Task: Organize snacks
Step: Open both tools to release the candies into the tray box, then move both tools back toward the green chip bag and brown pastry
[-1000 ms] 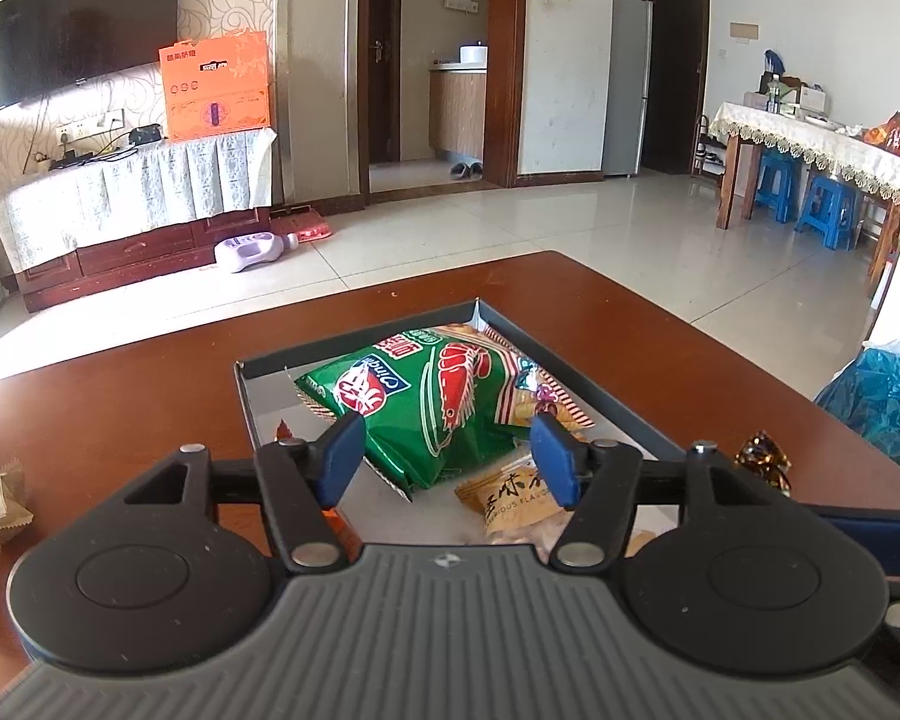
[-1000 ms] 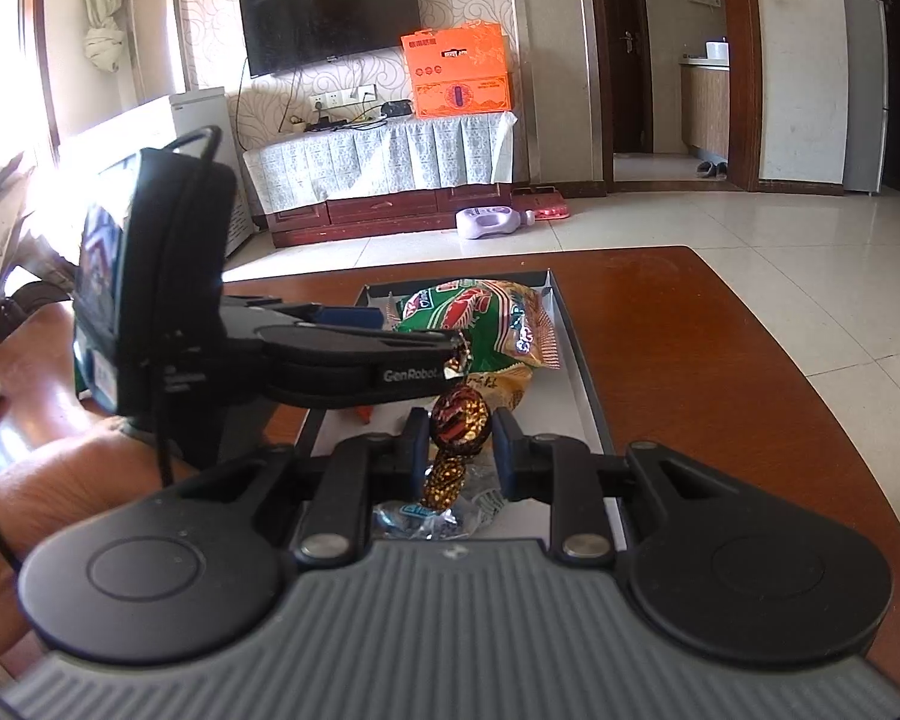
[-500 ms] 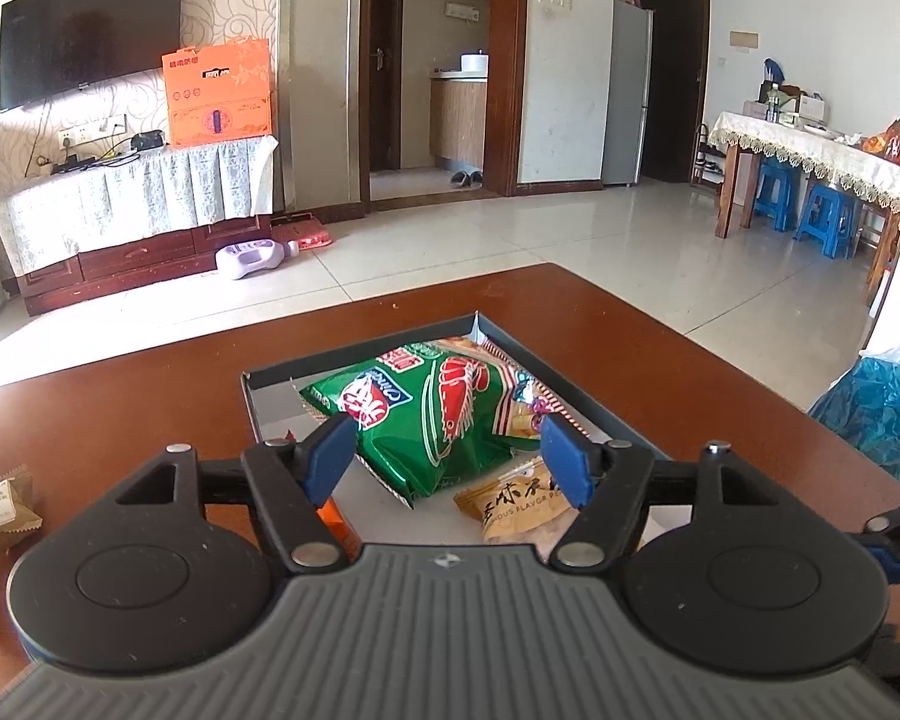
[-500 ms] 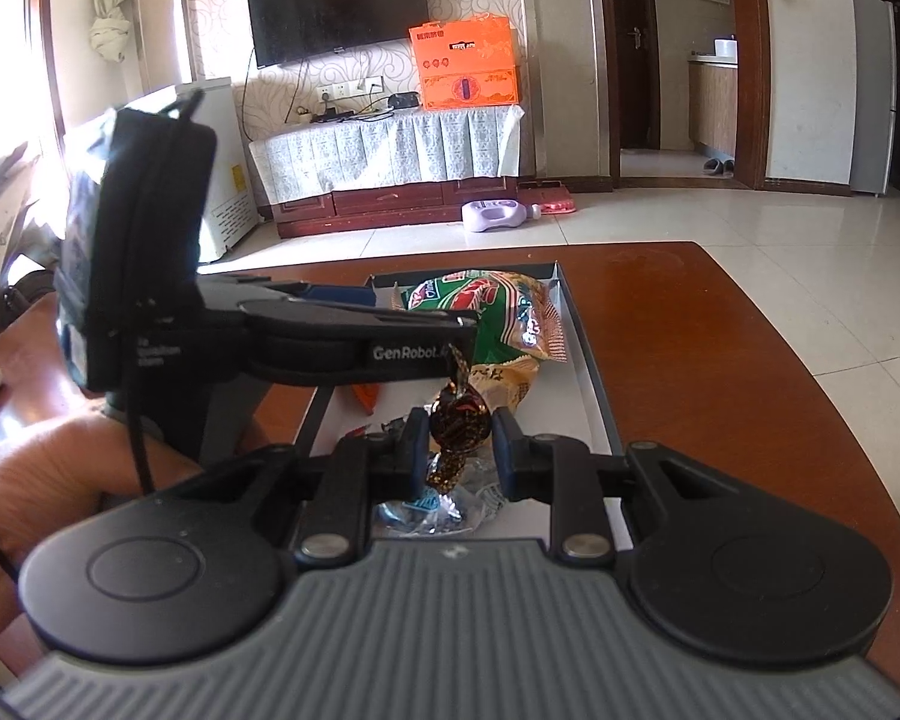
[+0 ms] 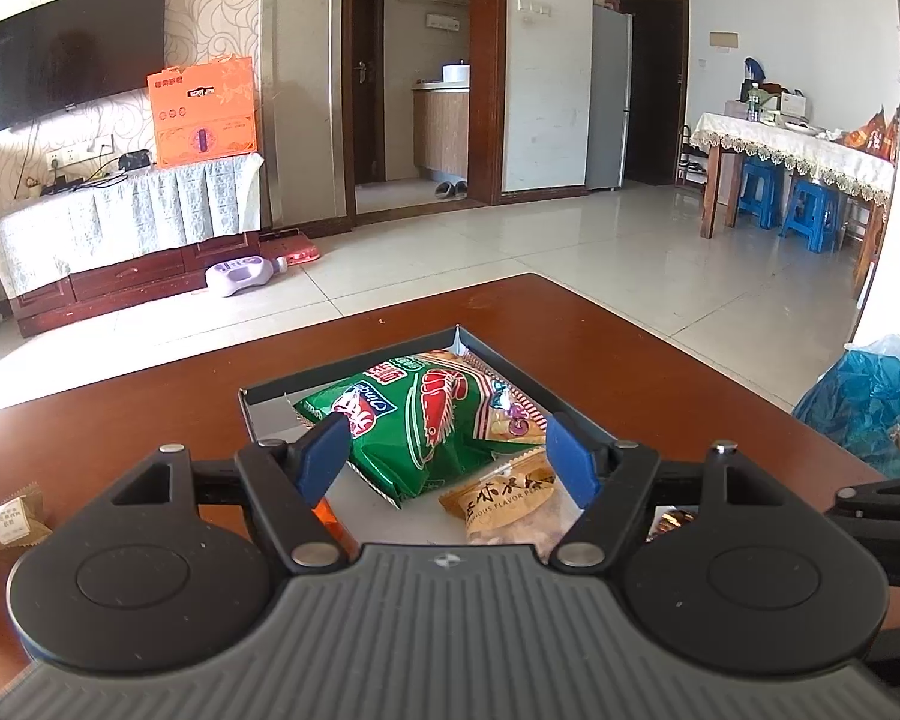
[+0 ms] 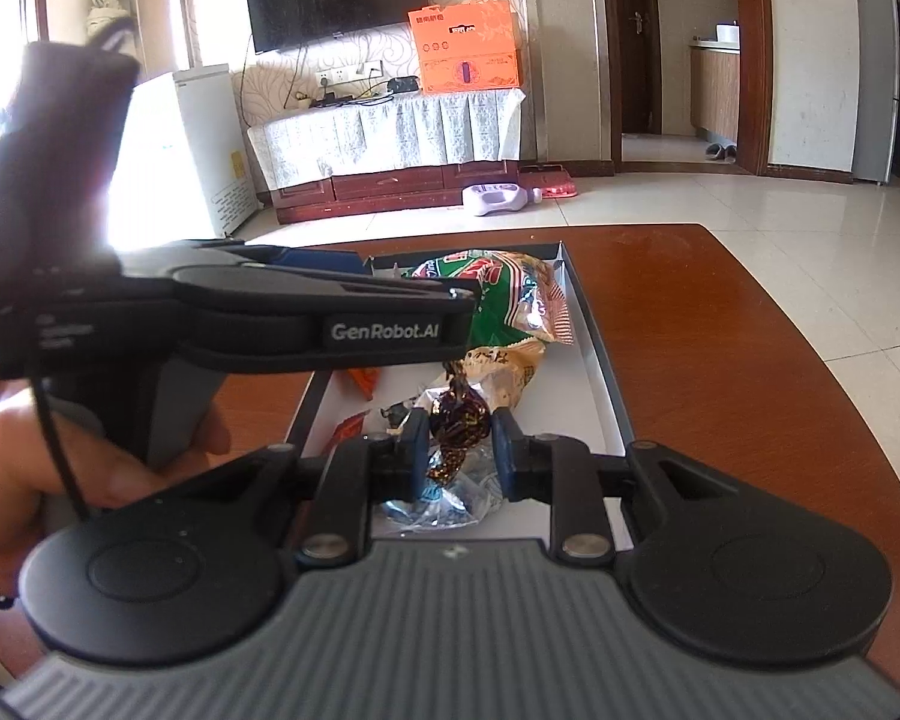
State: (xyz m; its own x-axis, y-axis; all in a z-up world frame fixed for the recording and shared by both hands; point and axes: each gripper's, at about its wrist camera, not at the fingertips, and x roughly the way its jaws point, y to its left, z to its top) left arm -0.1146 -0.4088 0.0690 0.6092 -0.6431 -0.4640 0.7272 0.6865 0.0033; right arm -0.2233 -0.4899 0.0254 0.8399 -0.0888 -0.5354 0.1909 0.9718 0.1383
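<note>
From the left wrist, the left gripper (image 5: 450,459) stood wide open and empty above the near part of the tray (image 5: 576,405). Ahead of its fingers and between them lay the green bag (image 5: 414,420); just below the right finger lay a tan pack (image 5: 498,495). An orange wrapper (image 5: 330,519) showed under the left finger. Off to the left, on the table (image 5: 630,354) and outside the tray, sat a small loose pack (image 5: 15,519). Far right lay a blue bag (image 5: 870,402).

From the right wrist, the right gripper (image 6: 455,455) was narrowed onto a brown foil candy (image 6: 459,423), pinched at its body and hanging over the tray's near end. Beneath it lay a clear blue wrapper (image 6: 444,498); ahead were the tan pack and the green bag. The left tool crossed the view to the left, held in a hand (image 6: 90,468).

The step in hand seemed to be dropping the candy into the tray. To do it well, lower it to the bare floor right of the fingers, away from the heap, then open fully and lift straight up so the twisted foil ends do not snag. Keep the left tool where it is, clear of the drop.
</note>
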